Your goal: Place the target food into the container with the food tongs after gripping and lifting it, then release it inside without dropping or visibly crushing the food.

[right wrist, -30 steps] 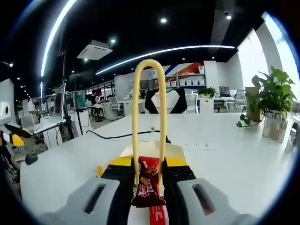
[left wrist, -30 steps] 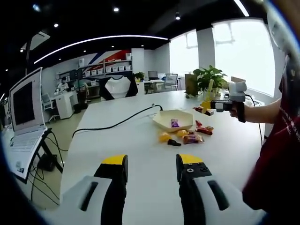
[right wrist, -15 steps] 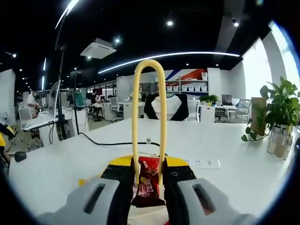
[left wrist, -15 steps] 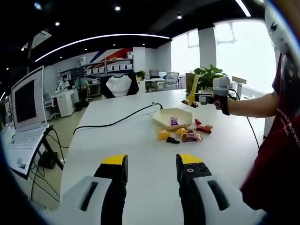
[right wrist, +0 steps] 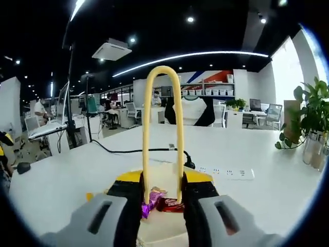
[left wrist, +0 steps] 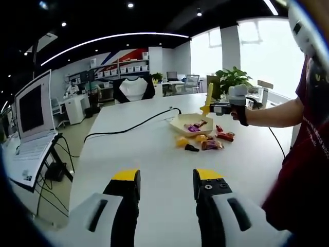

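Two hand-held grippers over a big white table (left wrist: 154,154) in an open office.

Shelves, desks and a potted plant (right wrist: 311,116) sit behind, with a black cable (left wrist: 128,131) snaking across the table. The left hand-held gripper (left wrist: 165,180) hangs open, holding nothing. The right hand-held gripper (right wrist: 162,182) clamps the yellow tongs (right wrist: 162,134), whose tips are spread above the cream container (left wrist: 191,123). The red snack (right wrist: 169,206) lies inside beside a purple wrapper (right wrist: 150,201). More snacks (left wrist: 208,141) sit beside the container, too small to read.
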Demonstrator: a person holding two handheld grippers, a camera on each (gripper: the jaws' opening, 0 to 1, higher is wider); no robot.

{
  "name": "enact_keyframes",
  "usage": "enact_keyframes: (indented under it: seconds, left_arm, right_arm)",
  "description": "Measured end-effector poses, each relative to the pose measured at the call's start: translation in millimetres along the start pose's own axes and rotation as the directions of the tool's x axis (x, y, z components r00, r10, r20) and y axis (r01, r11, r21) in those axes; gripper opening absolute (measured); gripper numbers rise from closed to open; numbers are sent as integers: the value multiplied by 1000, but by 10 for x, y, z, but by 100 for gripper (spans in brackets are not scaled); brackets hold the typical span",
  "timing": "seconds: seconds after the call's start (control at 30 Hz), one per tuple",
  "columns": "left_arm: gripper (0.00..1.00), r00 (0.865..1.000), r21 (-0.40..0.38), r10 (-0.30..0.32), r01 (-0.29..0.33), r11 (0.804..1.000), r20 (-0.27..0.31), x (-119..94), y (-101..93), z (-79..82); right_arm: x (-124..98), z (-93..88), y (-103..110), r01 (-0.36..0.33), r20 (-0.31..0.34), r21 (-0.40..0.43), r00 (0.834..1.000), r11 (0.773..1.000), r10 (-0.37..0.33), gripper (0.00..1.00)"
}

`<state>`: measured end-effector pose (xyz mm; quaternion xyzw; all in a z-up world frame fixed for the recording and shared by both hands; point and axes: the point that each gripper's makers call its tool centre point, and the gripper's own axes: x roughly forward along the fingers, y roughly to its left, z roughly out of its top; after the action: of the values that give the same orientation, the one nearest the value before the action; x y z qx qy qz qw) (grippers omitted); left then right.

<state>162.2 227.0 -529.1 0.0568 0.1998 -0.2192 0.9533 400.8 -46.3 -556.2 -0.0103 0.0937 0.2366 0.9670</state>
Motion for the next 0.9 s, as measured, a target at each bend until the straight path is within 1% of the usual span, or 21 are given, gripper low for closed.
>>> enact_keyframes:
  seconds: [0.13, 0.27, 0.33, 0.4, 0.5, 0.63, 0.77, 0.9]
  left_arm:
    - [44, 1000, 2, -12, 12, 1000, 16, 63, -21, 68]
    - [44, 999, 12, -30, 30, 999, 21, 121, -66, 90]
    - [44, 999, 14, -36, 36, 999, 23, 133, -80, 90]
    - [44, 999, 12, -45, 45, 999, 25, 154, -93, 89]
    - [44, 998, 13, -57, 57, 998, 31, 183, -112, 101]
    - [44, 994, 11, -92, 92, 996, 51, 274, -182, 159]
    - [44, 993, 30, -112, 111, 993, 47, 369, -243, 178]
    - [44, 989, 19, -138, 137, 990, 54, 403, -295, 197]
  right_arm:
    - [-73, 96, 10, -14, 19, -1, 1000, 1000, 14, 25]
    - [-171, 176, -4, -16, 37, 2, 999, 1000, 16, 26]
    - [-230, 193, -36, -8, 40, 6, 999, 1000, 8, 26]
    - [-309, 220, -70, 1, 50, 34, 999, 999, -3, 26]
    - [-433, 257, -114, 15, 64, 50, 998, 999, -19, 26]
    - [-620, 281, -131, 29, 73, 60, 997, 998, -34, 26]
    - [-823, 261, -150, 65, 81, 73, 994, 995, -71, 26]
    - [-977, 228, -132, 86, 86, 78, 992, 993, -92, 26]
